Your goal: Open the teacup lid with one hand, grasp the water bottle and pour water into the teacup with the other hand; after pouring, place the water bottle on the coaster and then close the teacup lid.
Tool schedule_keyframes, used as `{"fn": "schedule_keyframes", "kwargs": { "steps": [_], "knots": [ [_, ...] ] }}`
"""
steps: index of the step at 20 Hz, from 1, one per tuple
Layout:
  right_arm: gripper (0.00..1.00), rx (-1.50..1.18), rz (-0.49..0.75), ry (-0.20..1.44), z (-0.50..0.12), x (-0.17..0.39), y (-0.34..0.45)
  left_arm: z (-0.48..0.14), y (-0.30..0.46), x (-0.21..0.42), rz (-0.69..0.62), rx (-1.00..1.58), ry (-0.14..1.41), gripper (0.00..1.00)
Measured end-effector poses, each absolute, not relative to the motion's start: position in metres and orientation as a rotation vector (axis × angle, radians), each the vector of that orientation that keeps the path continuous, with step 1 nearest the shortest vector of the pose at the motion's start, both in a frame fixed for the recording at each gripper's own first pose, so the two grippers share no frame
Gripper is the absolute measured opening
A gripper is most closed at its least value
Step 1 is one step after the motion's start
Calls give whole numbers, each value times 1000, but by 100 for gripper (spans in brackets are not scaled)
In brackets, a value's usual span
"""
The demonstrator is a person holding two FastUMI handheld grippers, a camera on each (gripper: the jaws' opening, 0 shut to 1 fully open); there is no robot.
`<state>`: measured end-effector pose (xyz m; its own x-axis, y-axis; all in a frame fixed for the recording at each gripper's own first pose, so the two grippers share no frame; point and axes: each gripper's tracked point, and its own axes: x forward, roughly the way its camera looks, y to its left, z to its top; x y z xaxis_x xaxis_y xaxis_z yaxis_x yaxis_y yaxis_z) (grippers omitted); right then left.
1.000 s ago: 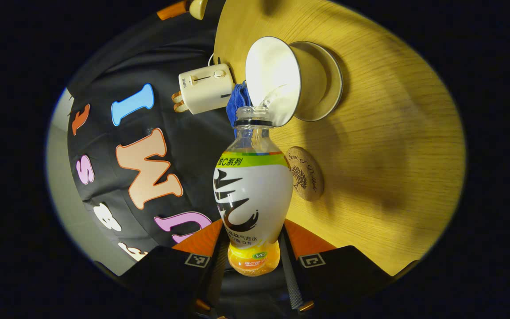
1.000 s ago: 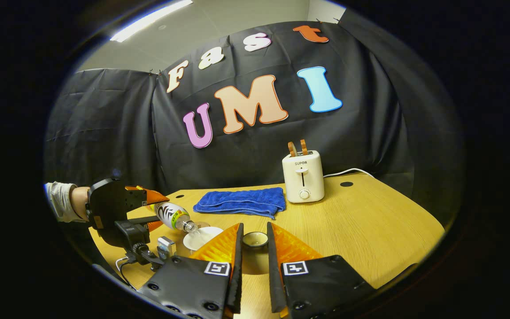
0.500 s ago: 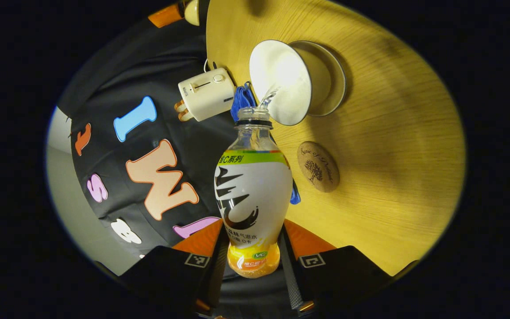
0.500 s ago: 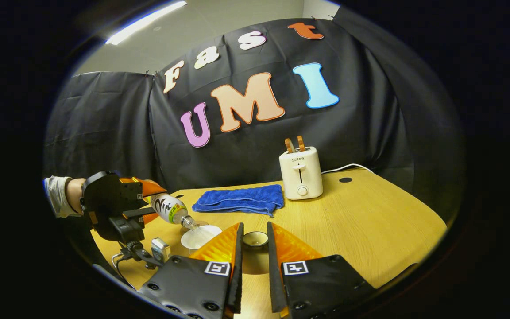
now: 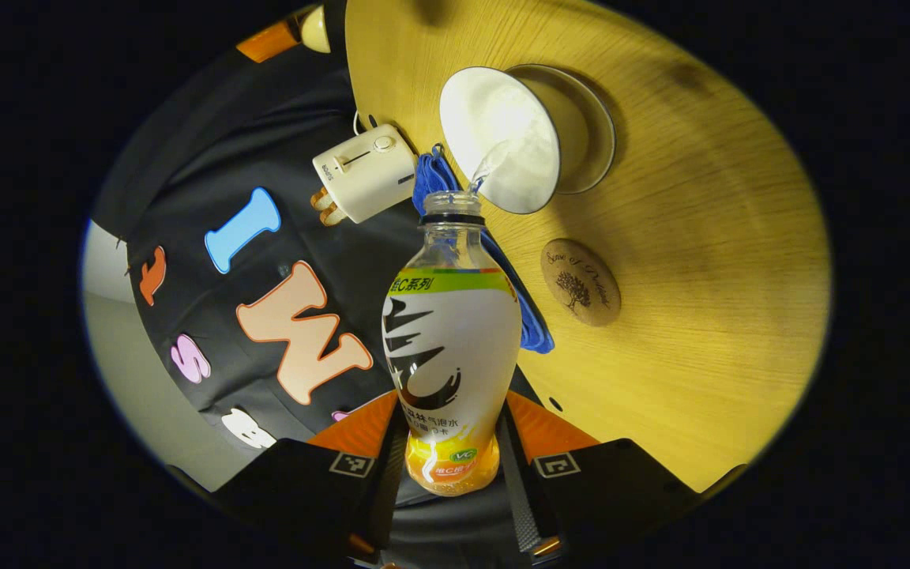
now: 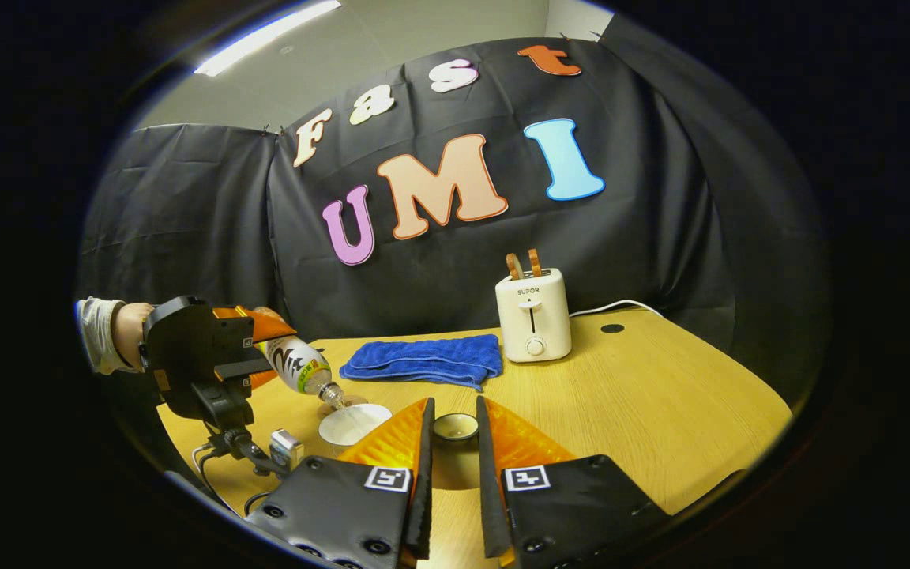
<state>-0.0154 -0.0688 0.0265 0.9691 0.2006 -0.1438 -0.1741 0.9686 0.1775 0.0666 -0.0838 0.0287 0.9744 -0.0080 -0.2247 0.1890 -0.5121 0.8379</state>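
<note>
While the bottle (image 5: 452, 348) lies gripped at its base between both fingers of the left gripper (image 5: 452, 462), its long axis runs straight away from that camera, neck leading. Mouth uncapped, aimed at the cup (image 5: 512, 136); a thin stream of water crosses from mouth to the cup's white inside. Cup sits on a saucer (image 5: 597, 134) on the table (image 5: 700, 261).

Right gripper view: bottle (image 6: 301, 369) tilts neck-down toward the cup (image 6: 354, 422), mouth just above the rim. Left gripper (image 6: 265, 340) clamps it; a hand and sleeve (image 6: 111, 342) sit behind the gripper body.

Coaster (image 5: 580, 282) lies flat on the table near the cup, apart from it, bare.

Right gripper (image 6: 453, 431) holds the lid (image 6: 455, 427) in the narrow gap between its fingers, knob side down, hollow up. Cannot tell whether both fingers actually press on it.

Blue towel (image 6: 423, 359) folded on the table toward the wall; toaster (image 6: 532, 314) upright beside it, white cord trailing off.
</note>
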Motion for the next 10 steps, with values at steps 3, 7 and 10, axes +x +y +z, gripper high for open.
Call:
{"fn": "schedule_keyframes", "kwargs": {
  "steps": [3, 7, 10],
  "knots": [
    [29, 167, 190, 162, 27, -16, -70, 36, -87, 65, -233, 2118, 101, 58],
    [29, 166, 190, 161, 26, -16, -71, 37, -85, 66, -249, 2184, 118, 59],
    [29, 157, 192, 171, 23, -15, -70, 39, -82, 66, -248, 2210, 138, 58]
  ]
}}
